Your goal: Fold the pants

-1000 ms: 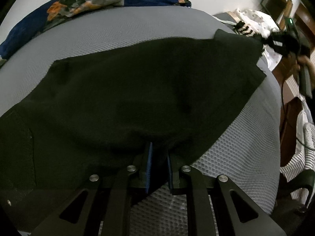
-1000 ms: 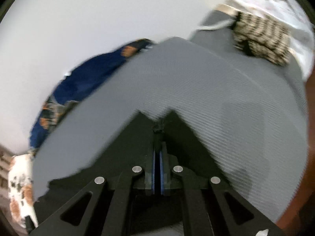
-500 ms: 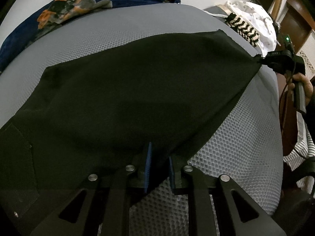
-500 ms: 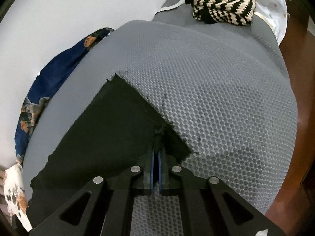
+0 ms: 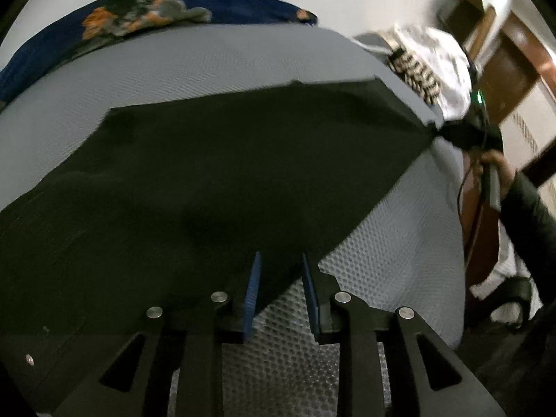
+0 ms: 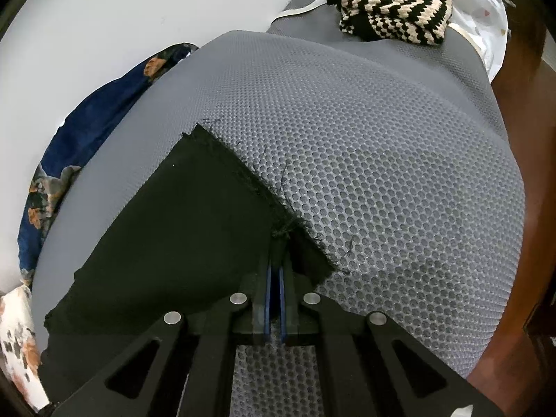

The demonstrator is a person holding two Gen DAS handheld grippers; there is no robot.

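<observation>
Black pants (image 5: 215, 173) are lying spread across a grey mesh mattress (image 6: 382, 160). Left gripper (image 5: 280, 271) fingers are standing slightly parted around the near edge; right gripper (image 6: 275, 260) fingers are pinching the frayed hem corner. Striped knitwear (image 6: 392, 10) is lying beyond.

Cut off at the left wrist view's left and bottom edges: black pants (image 5: 208, 180). Motion-blurred at far right: striped knit (image 5: 415, 74), right gripper (image 5: 462, 132). Cropped again bottom-left in right wrist view.
</observation>
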